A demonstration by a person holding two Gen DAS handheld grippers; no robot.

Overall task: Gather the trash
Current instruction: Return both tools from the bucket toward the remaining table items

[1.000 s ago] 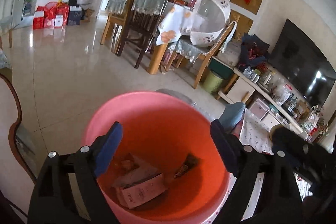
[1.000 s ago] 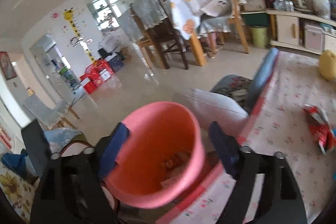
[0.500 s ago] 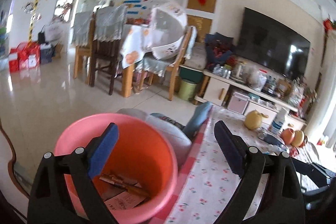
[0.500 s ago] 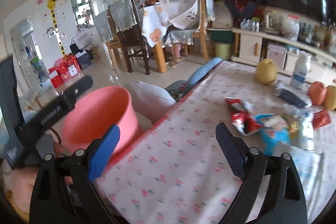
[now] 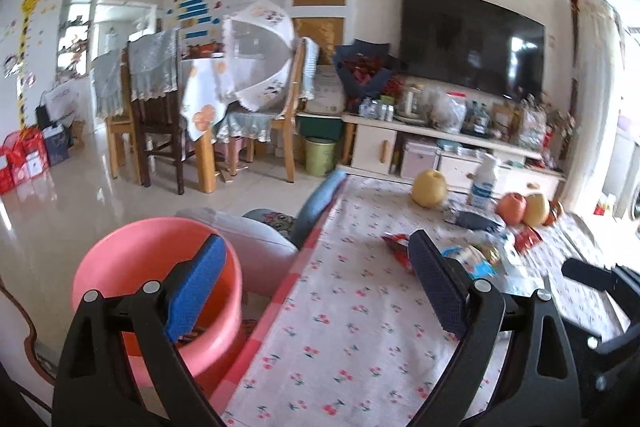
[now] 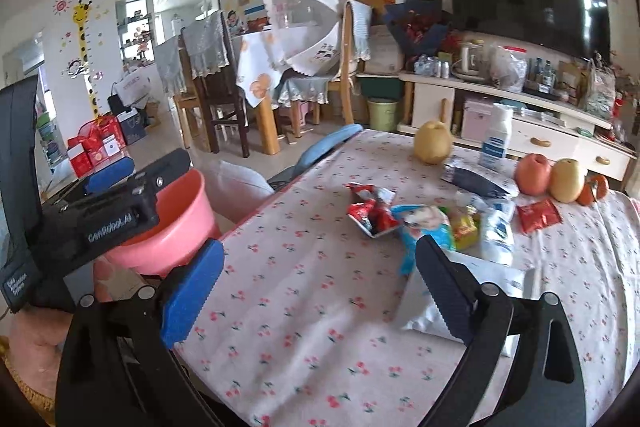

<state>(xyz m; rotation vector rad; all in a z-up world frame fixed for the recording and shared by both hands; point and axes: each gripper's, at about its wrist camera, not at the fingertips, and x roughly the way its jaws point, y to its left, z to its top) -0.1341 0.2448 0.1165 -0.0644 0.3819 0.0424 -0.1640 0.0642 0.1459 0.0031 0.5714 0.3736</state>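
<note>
A pink bucket [image 5: 132, 259] stands off the table's left edge; it also shows in the right wrist view [image 6: 176, 227]. My left gripper [image 5: 316, 291] is open and empty, between the bucket and the table. My right gripper [image 6: 320, 287] is open and empty above the floral tablecloth [image 6: 304, 307]. Trash lies ahead on the cloth: a red wrapper [image 6: 370, 213], a blue snack bag [image 6: 424, 227], a yellow packet [image 6: 466, 227], a white wrapper [image 6: 496, 235], a flat red packet [image 6: 538, 215], and a large white bag [image 6: 456, 307] beside my right finger.
A pear [image 6: 432, 143], an apple [image 6: 534, 169], another pear [image 6: 568, 181], a tangerine [image 6: 594, 189], a white bottle [image 6: 496, 143] and a dark pouch [image 6: 480, 183] sit at the table's far side. Cushions [image 6: 236, 183] lie past the left edge. A TV stand [image 6: 520, 131] stands behind.
Both grippers have swung right, away from over the bucket toward the table. The trash on the cloth has come into view. Both stay open.
</note>
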